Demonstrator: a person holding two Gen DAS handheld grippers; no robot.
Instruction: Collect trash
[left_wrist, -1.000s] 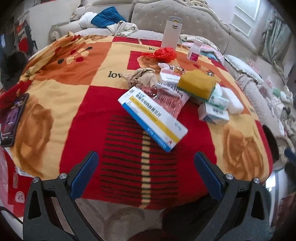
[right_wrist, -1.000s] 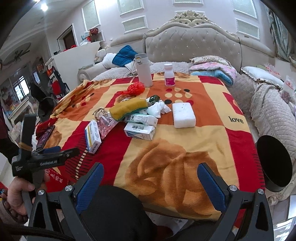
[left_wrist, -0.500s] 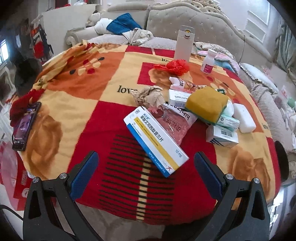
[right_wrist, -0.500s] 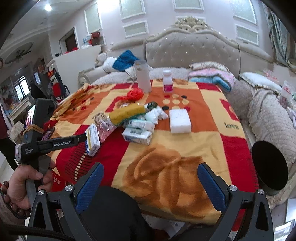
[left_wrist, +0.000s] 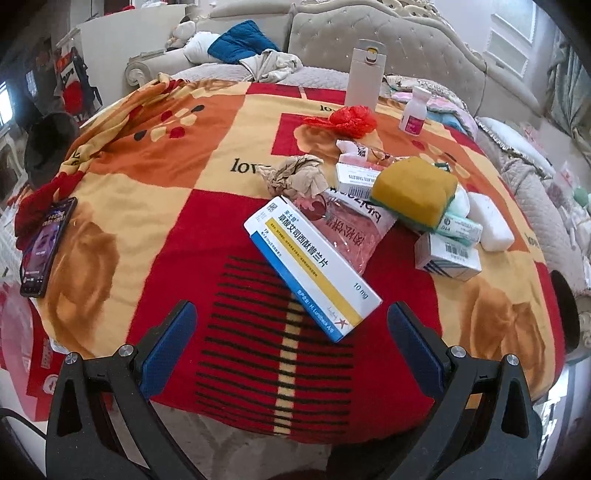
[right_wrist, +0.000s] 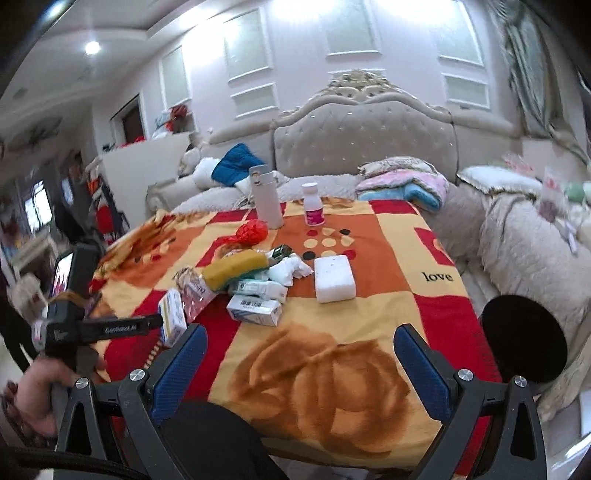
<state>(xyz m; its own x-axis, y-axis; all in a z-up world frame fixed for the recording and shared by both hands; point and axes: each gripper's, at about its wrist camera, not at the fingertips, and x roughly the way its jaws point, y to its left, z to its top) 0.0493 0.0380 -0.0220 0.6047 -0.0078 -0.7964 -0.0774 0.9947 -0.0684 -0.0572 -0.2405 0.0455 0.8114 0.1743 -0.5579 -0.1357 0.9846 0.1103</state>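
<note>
Left hand-held gripper (left_wrist: 288, 325) released, jaws wide apart, hovering at table (left_wrist: 147, 177) near edge. Phone (left_wrist: 48, 245) far left on blanket. Medicine box (left_wrist: 310, 266) just ahead of it, overlapping pink packet (left_wrist: 354, 229); crumpled paper (left_wrist: 297, 179) behind. Yellow sponge (left_wrist: 413, 190) atop small boxes, red plastic bag (left_wrist: 349, 118) further back, white foam block (right_wrist: 333, 277) to the right. Right hand-held gripper (right_wrist: 299, 354) also released, empty. Black bin (right_wrist: 524, 349) off table's right edge.

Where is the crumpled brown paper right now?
In the left wrist view, the crumpled brown paper lies mid-table, just beyond the long medicine box and left of the yellow sponge.
</note>
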